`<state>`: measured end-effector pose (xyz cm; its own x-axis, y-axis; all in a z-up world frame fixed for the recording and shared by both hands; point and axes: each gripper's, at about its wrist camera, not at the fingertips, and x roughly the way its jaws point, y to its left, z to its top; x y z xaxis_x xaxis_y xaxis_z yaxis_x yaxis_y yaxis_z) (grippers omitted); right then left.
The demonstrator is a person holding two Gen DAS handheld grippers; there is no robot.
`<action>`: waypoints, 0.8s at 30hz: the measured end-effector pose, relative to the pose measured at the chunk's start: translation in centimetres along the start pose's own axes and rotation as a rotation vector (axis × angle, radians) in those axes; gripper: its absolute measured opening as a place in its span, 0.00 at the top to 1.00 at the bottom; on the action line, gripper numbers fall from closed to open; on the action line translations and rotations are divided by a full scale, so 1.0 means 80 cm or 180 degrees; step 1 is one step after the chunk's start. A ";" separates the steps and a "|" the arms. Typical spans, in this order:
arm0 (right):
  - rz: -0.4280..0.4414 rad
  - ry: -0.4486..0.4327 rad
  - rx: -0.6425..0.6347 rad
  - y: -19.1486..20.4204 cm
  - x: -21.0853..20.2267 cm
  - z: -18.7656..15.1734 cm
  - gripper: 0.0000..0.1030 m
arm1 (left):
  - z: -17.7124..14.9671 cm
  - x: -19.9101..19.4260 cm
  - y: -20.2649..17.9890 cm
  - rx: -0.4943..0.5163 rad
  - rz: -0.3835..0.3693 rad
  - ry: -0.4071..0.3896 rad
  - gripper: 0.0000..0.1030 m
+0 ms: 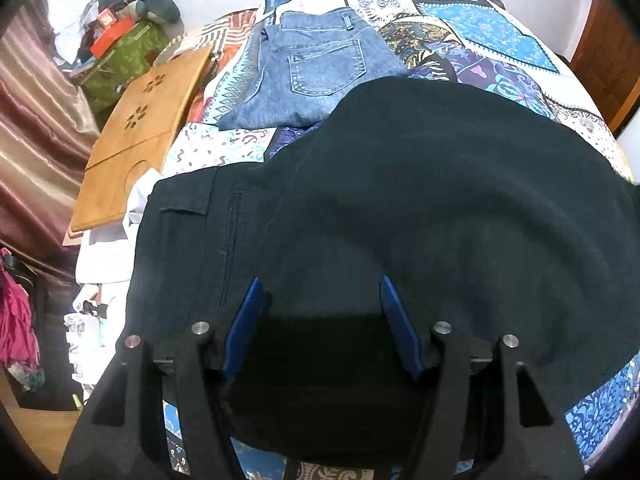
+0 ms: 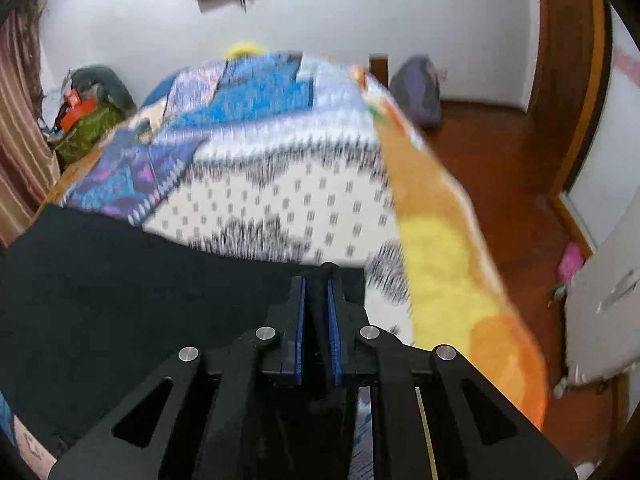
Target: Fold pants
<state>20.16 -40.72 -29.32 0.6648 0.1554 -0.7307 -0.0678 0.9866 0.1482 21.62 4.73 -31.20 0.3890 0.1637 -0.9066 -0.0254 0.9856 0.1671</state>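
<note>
The black pants (image 1: 400,208) are spread on the patchwork bedspread (image 1: 480,32) and fill most of the left wrist view. The left gripper (image 1: 320,292) is seen at 6 o'clock with its blue pads (image 1: 244,320) wide apart. Nothing is held between them, and only dark cloth is seen below.

Only in this view are blue jeans (image 1: 316,68) shown, lying folded at 12 o'clock beyond the black pants. A wooden board (image 1: 144,132) is seen at 10 o'clock.

In the right wrist view the picture is blurred. The right gripper (image 2: 317,276) is seen at 6 o'clock, with its pads (image 2: 300,320) squeezed close on a fold of the black pants (image 2: 120,300). The rest of the pants is seen toward 8 o'clock. Only here are a wood floor (image 2: 500,152) at 2 o'clock and a yellow and orange blanket edge (image 2: 448,272) shown.
</note>
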 end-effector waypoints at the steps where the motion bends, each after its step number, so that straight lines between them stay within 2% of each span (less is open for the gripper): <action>1: -0.0014 -0.0079 0.0011 -0.002 -0.006 0.006 0.91 | 0.000 0.000 -0.001 0.0018 0.0014 -0.0004 0.40; 6: -0.0171 -0.0055 -0.0113 0.000 0.009 0.017 0.91 | -0.002 -0.002 -0.005 0.0105 0.0073 -0.0069 0.40; 11: -0.0225 0.0305 -0.0112 0.003 0.057 0.005 0.89 | -0.005 -0.004 0.002 0.0064 -0.0009 -0.0060 0.40; 15: -0.0268 0.0328 -0.0029 -0.003 0.037 0.017 0.84 | 0.004 -0.017 0.002 0.0215 -0.0015 -0.0016 0.40; 18: -0.0269 0.0269 0.0036 -0.009 0.000 0.024 0.84 | 0.016 -0.042 -0.007 0.0318 -0.0074 -0.0187 0.40; 19: -0.0220 0.0231 0.0073 -0.009 -0.014 0.024 0.82 | 0.022 -0.053 -0.015 0.0367 -0.0126 -0.0263 0.40; 21: -0.0032 0.0184 0.0183 -0.006 -0.043 0.019 0.70 | 0.032 -0.068 -0.030 0.0449 -0.0236 -0.0376 0.40; 24: 0.0234 0.0199 0.0215 0.017 -0.062 0.000 0.68 | 0.042 -0.078 -0.063 0.0596 -0.0435 -0.0481 0.40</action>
<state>16.79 -40.15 -25.52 0.6121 0.2321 -0.7560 -0.0631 0.9672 0.2459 22.38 -1.40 -25.06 0.5103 0.0079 -0.8599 0.2020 0.9709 0.1288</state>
